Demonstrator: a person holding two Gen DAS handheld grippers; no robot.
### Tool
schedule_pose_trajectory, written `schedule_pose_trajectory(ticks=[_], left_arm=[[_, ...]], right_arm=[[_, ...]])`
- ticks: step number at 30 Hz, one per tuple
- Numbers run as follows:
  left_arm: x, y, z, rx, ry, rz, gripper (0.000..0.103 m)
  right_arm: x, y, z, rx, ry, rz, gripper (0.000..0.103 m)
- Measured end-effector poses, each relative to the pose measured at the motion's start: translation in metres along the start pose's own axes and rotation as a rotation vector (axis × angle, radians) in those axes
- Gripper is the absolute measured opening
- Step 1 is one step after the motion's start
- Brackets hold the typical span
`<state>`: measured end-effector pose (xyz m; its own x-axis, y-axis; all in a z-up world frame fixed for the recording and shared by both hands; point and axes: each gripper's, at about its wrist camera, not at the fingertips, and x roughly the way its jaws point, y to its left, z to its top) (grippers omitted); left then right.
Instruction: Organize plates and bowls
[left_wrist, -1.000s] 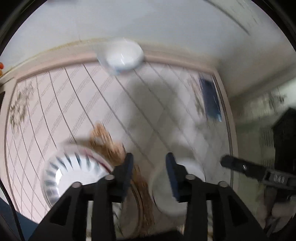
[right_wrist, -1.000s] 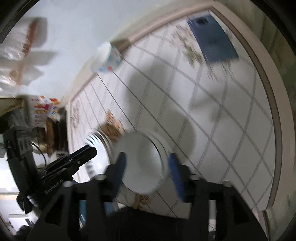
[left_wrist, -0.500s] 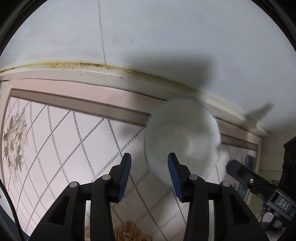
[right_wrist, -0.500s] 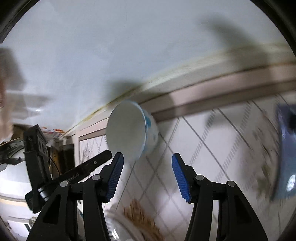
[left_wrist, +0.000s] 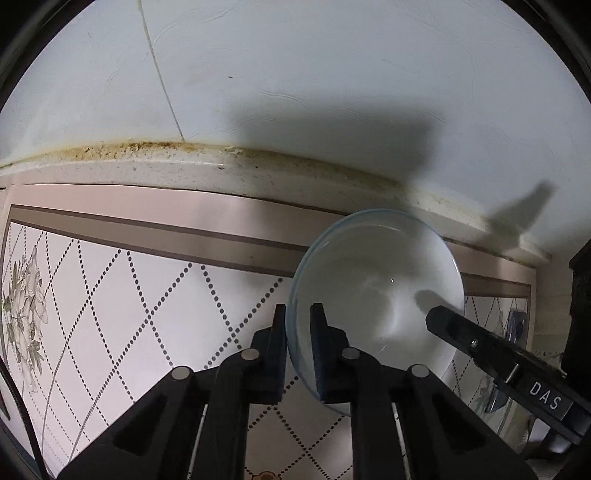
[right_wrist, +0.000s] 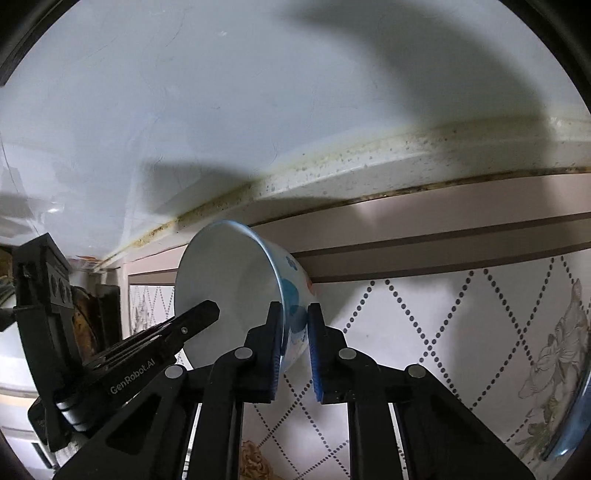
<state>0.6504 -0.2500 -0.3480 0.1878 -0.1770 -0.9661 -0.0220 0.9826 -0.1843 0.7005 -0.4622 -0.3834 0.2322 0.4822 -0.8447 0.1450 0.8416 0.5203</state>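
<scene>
The bowl (left_wrist: 376, 295), white inside with a blue-tinted rim, stands on the patterned desk (left_wrist: 110, 295) close to the back edge where the wall (left_wrist: 295, 74) begins. Both tools have hold of its rim. The left tool (left_wrist: 297, 334) has just been closing, and its pads now clamp the near-left rim, one pad outside and one inside the wall of the bowl. The right tool (right_wrist: 295, 332) has likewise just been closing; its jaws pinch the opposite wall, where blue and orange decoration shows between the pads. In the left wrist view the tip of the right tool reaches in over the far-right rim. The bowl therefore lies between the two tools, neither nearer than the other. Judgement: any lift must be made together and straight up; uneven pull would tilt the bowl.
</scene>
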Motion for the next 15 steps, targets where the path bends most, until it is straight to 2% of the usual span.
schedule_pose_trajectory(ticks=[9, 15], left_arm=[[-0.034, -0.011, -0.026, 0.036, -0.045, -0.022, 0.010], [-0.072, -0.026, -0.063, 0.109, -0.080, -0.045, 0.010]], right_arm=[[-0.023, 0.004, -0.022, -0.002, -0.019, 0.014, 0.014], [-0.064, 0.002, -0.064, 0.001, -0.047, 0.024, 0.014]])
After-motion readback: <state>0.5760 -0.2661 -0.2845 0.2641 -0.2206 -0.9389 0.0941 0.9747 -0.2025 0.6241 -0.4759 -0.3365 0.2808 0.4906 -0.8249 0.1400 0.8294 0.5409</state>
